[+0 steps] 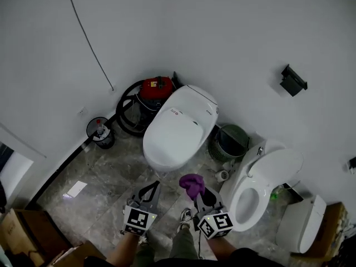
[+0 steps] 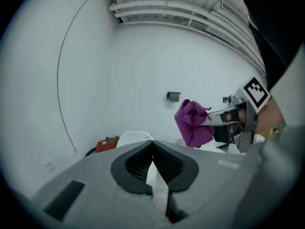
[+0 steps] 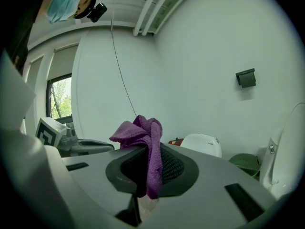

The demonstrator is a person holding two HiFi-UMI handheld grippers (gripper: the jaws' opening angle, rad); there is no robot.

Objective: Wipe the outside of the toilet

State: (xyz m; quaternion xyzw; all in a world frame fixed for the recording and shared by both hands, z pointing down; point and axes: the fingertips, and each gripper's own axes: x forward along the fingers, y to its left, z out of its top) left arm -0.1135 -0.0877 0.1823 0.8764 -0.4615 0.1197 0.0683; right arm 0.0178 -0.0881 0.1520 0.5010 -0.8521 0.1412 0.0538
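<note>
A white toilet with its lid down [image 1: 177, 131] stands on the marble floor ahead of me; its top also shows as the toilet [image 2: 134, 137] and the toilet [image 3: 202, 144] in the two gripper views. My right gripper [image 1: 201, 194] is shut on a bunched purple cloth [image 1: 192, 184], held in the air short of the toilet's front. The cloth [image 3: 144, 133] drapes over the right gripper's [image 3: 149, 150] pads. My left gripper [image 1: 151, 187] hovers beside it, shut and holding nothing. From the left gripper [image 2: 152, 144] the cloth [image 2: 192, 123] shows at the right.
A second toilet with its seat up [image 1: 253, 196] stands at the right, with a white tank [image 1: 303, 225] beyond it. A green basket [image 1: 230, 142], a red vacuum [image 1: 156, 88] with black hose, a brush holder [image 1: 101, 133] and cardboard boxes [image 1: 23, 233] ring the floor.
</note>
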